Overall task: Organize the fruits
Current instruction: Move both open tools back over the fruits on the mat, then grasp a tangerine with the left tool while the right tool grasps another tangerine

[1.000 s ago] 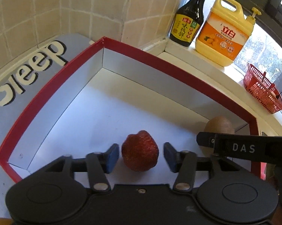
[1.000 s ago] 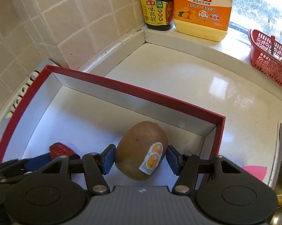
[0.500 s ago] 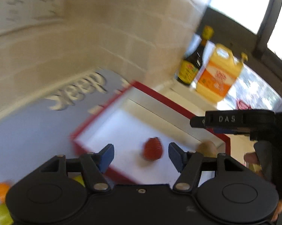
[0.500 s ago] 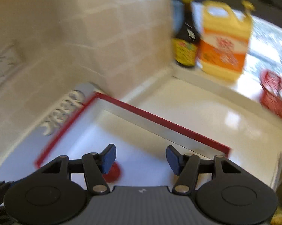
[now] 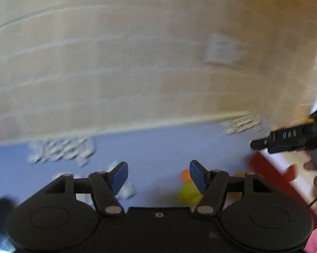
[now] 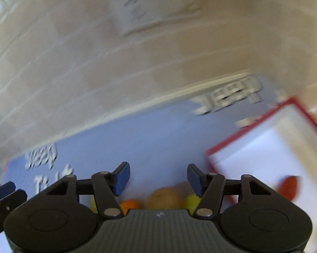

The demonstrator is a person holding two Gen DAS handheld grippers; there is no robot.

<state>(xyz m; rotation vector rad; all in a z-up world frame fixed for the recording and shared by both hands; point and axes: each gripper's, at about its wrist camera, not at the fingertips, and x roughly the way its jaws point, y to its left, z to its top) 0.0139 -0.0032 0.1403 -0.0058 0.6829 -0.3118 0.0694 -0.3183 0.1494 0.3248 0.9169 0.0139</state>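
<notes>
The tiled wall (image 5: 137, 52) fills the upper half of both wrist views, smeared by motion, with a pale plate on it that is too blurred to identify. Below it lies the lilac-blue mat (image 6: 150, 139) with raised white lettering, spread on the tabletop.

Next in size is the red-rimmed white box (image 6: 264, 154), the place where the fruit is being gathered. A red fruit, probably a strawberry (image 6: 289, 186), already lies on its floor, so at least one piece counts as sorted. Whether more fruit is in there cannot be told, since much of the box floor is out of frame.

What is left sits on the mat just beside the box: a brown kiwi (image 6: 164, 198), an orange fruit (image 6: 130, 204) and yellow fruits (image 6: 191, 200) clustered at the near edge. By my reading the task is early to midway, with several pieces still to move.

The left tongs (image 5: 158, 176) stand wide with nothing between the pads. The right tongs (image 6: 158, 177) are likewise parted and empty, the kiwi lying beyond them, not gripped.

The right view gives the open box floor, the strawberry and the kiwi. The left view shows only a sliver of the box's red rim (image 5: 262, 166), one yellow fruit (image 5: 189, 193) and an orange one (image 5: 185, 174), but it alone shows the other tongs' finger at the right edge, with a person's fingers (image 5: 311, 165) behind it.
</notes>
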